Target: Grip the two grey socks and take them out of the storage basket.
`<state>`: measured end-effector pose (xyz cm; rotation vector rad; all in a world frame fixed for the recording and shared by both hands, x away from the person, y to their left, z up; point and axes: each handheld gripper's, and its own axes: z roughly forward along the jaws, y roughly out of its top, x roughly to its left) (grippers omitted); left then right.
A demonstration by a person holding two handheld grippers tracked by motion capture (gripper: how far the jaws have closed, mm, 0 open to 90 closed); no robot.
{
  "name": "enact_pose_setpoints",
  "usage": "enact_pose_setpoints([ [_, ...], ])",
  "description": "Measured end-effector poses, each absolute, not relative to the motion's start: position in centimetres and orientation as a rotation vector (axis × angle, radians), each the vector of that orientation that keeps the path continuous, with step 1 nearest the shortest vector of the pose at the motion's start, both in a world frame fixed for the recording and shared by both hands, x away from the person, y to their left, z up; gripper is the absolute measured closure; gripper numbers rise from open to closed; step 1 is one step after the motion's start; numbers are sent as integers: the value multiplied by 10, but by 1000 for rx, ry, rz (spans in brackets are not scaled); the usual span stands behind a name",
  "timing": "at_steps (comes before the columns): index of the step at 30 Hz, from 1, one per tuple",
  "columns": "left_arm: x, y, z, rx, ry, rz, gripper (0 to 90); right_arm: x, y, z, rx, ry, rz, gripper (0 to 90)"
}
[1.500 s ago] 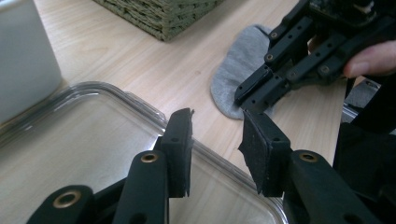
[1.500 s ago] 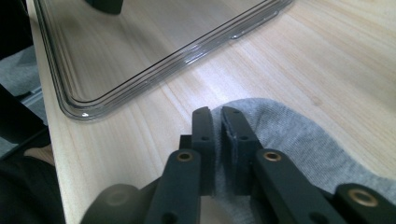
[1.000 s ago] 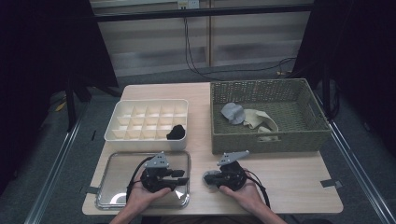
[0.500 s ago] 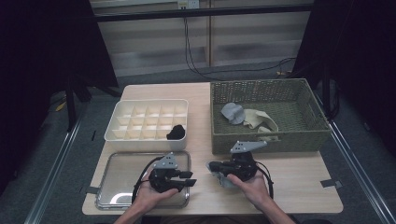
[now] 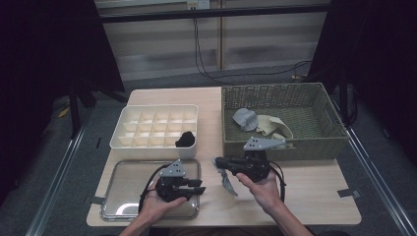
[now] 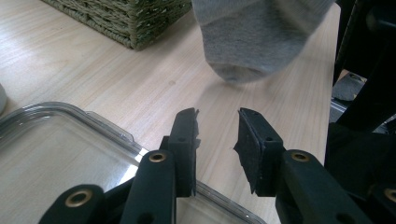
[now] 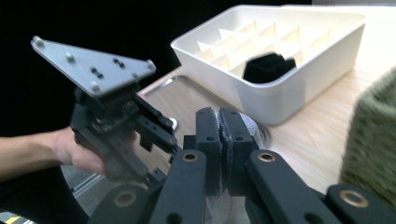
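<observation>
Sock [image 5: 227, 178] hangs clamped in the right gripper [image 5: 220, 162] beside the tray [image 5: 116, 196]; left gripper [image 5: 200, 186], fingers [image 6: 186, 140] parted and narrowing on nothing, should pinch the toe squarely.

In the left gripper view, the left gripper [image 6: 217, 135] has just been closing its jaws with nothing between them, over the clear tray [image 6: 56, 154] edge. A grey sock [image 6: 252, 37] hangs above the table [image 6: 93, 65], near the wicker basket [image 6: 126, 18].

My right gripper [image 5: 220, 162] hangs a sock [image 5: 227, 180] over the table [image 5: 314, 191], right of the tray [image 5: 123, 196] under my left gripper [image 5: 200, 186]; the divided box [image 5: 147, 142] lies behind, the basket [image 5: 285, 145] to its right.
</observation>
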<state>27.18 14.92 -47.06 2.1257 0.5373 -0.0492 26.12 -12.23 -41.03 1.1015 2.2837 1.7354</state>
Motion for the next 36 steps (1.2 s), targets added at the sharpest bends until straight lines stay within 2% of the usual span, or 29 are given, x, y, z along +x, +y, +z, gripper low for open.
enact_pose_setpoints([
  [7,273,151,-470,2124,547,-43,686,262,-120,-414,1115,2268,1727,874],
  [21,270,133,-470,2144,505,-67,685,260,-159,-442,1268,2232,1639,873],
  [31,271,146,-464,2112,523,-48,677,267,-111,-415,1122,2259,1746,872],
  [36,272,151,-462,2090,537,-50,674,270,-96,-421,1119,2269,1760,872],
])
